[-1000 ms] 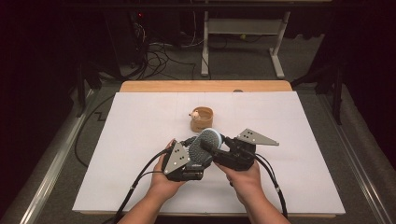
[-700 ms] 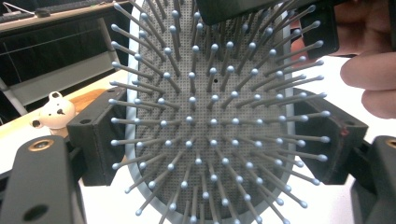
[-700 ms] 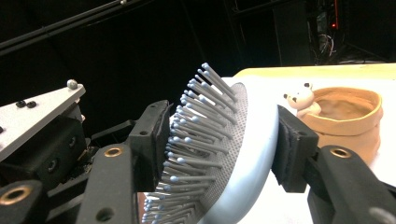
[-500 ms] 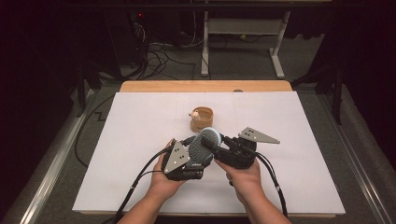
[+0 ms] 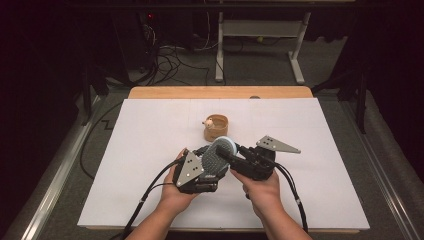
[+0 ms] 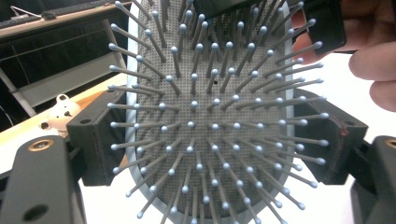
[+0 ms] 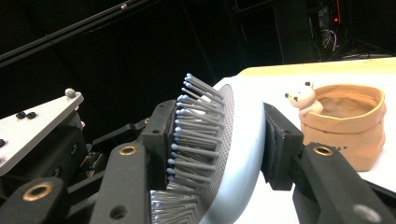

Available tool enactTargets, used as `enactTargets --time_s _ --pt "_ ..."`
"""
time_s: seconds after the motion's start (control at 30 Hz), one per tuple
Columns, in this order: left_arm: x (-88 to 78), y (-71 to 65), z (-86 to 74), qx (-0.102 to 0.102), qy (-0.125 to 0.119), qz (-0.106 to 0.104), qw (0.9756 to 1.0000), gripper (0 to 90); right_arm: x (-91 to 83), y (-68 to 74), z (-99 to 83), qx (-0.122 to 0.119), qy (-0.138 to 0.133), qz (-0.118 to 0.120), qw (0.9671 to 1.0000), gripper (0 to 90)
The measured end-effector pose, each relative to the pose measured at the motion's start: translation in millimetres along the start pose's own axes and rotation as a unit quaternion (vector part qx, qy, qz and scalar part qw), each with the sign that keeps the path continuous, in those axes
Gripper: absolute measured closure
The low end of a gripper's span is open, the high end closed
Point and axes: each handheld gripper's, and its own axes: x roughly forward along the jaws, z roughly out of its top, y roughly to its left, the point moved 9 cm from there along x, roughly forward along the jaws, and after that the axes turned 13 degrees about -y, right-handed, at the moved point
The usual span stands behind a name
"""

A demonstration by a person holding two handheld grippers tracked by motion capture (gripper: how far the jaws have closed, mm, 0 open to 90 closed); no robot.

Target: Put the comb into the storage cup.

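The right gripper [image 7: 219, 140], its jaws having just been closing, is clamping the pale blue hairbrush [image 7: 219, 154] front to back, while a tan pot [image 7: 348, 126] with a small bear figure [image 7: 302, 99] is standing beyond on the white table [image 7: 369, 72].

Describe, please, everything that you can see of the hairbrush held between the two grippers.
The hairbrush is a pale blue paddle brush of plastic look, with a grey dotted cushion and many thin grey bristles ending in small balls. It is held in the air above the white table, in front of a tan pot. The left gripper clamps its two side edges. The right gripper has just been closing on it, one pad against the bristles, the other against the smooth back. Its handle I cannot make out.
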Motion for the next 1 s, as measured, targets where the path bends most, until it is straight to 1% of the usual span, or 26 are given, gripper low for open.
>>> enactTargets --time_s 0.37,0.6,0.9,1.0 --pt "0.8 -1.1 -0.3 -0.002 0.000 0.002 1.0000 20.1 -0.8 -0.6 0.4 0.005 0.004 -0.001 1.0000 56.6" --pt "0.7 -0.9 -0.3 0.005 0.000 0.006 1.0000 20.1 -0.9 -0.4 0.8 0.007 0.003 -0.002 1.0000 58.0" --pt "1.1 -0.7 -0.5 0.003 -0.001 0.008 1.0000 19.9 -0.5 -0.6 1.1 0.014 0.000 -0.009 0.9999 59.3" --pt "1.6 -1.0 -1.5 0.002 0.000 0.007 1.0000 19.9 -0.6 -1.4 0.5 0.016 0.004 -0.011 0.9998 59.9"
